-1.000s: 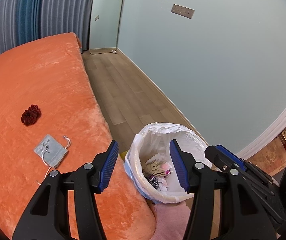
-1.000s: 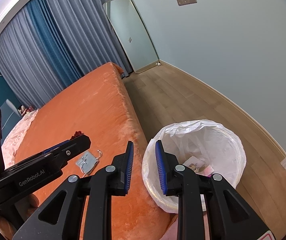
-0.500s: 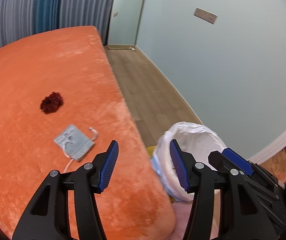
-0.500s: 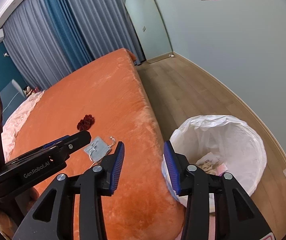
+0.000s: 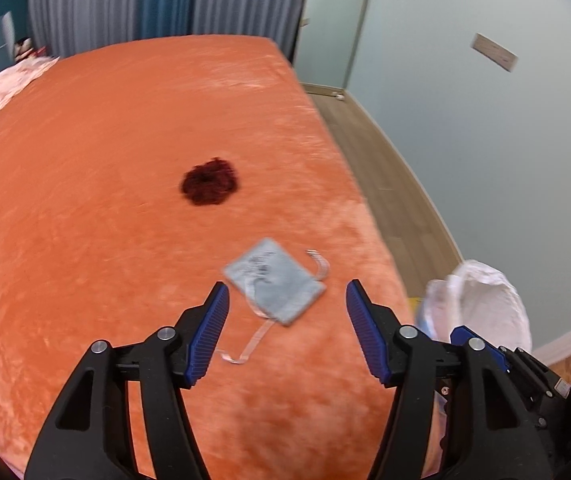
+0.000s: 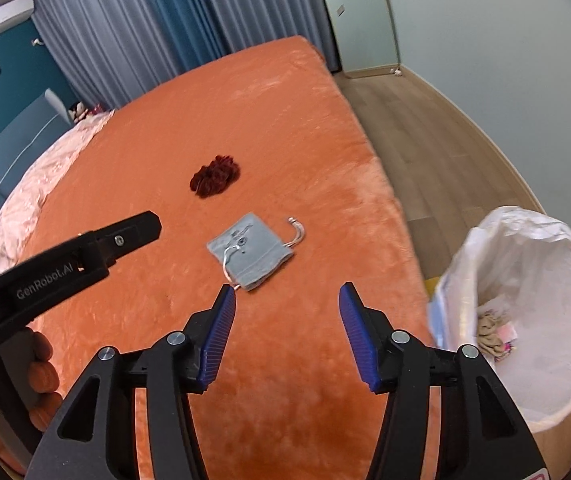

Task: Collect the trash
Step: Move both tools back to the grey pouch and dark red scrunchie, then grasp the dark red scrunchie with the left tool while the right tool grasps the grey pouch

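A small grey drawstring pouch (image 5: 275, 280) (image 6: 250, 255) lies flat on the orange bedspread (image 5: 105, 220) (image 6: 285, 128), its pale cords trailing off it. Further back sits a dark red scrunchie (image 5: 210, 182) (image 6: 214, 176). My left gripper (image 5: 285, 304) hovers just short of the pouch, jaws opening, nothing between them. My right gripper (image 6: 285, 304) hangs a little nearer than the pouch, jaws also opening and empty. The white-lined trash bin (image 6: 533, 312) (image 5: 481, 304) stands on the floor at the bed's right, with scraps inside.
A wooden floor (image 6: 437, 128) runs between the bed and the pale wall. Grey and blue curtains (image 6: 145, 32) hang behind the bed. A pink quilt (image 6: 33, 184) lies at the far left. A person's hand (image 6: 37, 364) holds the left gripper's handle.
Both grippers have swung left from over the bin to over the bed and come lower. The right jaws have widened a lot, the left ones a little. The pouch now lies ahead of both.
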The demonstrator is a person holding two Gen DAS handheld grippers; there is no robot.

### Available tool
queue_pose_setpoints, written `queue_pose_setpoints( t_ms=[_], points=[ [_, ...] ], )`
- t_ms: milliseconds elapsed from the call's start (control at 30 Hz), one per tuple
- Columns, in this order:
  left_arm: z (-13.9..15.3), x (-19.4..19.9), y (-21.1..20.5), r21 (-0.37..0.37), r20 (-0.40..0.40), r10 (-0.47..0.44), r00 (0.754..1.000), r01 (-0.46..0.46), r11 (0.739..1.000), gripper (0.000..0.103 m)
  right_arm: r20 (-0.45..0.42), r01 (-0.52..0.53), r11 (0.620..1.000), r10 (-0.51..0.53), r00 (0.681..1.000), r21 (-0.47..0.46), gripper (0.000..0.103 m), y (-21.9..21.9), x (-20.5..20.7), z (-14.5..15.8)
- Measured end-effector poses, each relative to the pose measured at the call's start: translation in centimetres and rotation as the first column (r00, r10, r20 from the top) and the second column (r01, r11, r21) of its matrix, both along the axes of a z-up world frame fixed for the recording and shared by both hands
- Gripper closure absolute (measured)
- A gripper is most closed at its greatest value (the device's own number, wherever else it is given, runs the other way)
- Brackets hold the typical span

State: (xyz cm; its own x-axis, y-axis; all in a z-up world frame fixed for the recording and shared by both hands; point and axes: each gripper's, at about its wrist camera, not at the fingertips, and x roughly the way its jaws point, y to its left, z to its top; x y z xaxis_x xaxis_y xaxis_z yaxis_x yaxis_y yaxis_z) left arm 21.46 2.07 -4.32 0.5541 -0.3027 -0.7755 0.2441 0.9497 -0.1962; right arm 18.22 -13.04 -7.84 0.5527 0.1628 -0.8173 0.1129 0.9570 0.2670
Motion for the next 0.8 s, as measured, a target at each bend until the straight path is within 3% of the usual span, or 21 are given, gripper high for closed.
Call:
queue_pose_setpoints(
  t_ms=[267, 633, 800],
  points=[
    [-3.4, 5.1, 4.6, 0.060, -0.026, 0.087, 0.996, -0.085, 0.995, 0.031, -0.061, -0.044, 0.999, 0.046, 0.997, 0.031, 0.050, 3.0, 5.1, -4.3],
    [-7.7, 16.2, 4.8, 0.074, -0.047, 0.118, 0.992, -0.115, 0.991, 0.026, -0.140, -0.019, 0.998, 0.026, 0.990, 0.055, 0.050, 3.9, 10.8, -10.4],
    [-10.9, 21.2, 4.2, 0.077, -0.080, 0.139, 0.987, -0.132, 0.988, 0.027, -0.153, -0.005, 0.997, 0.017, 0.988, 0.076, 0.065, 3.4, 11.5, -11.8]
  ],
)
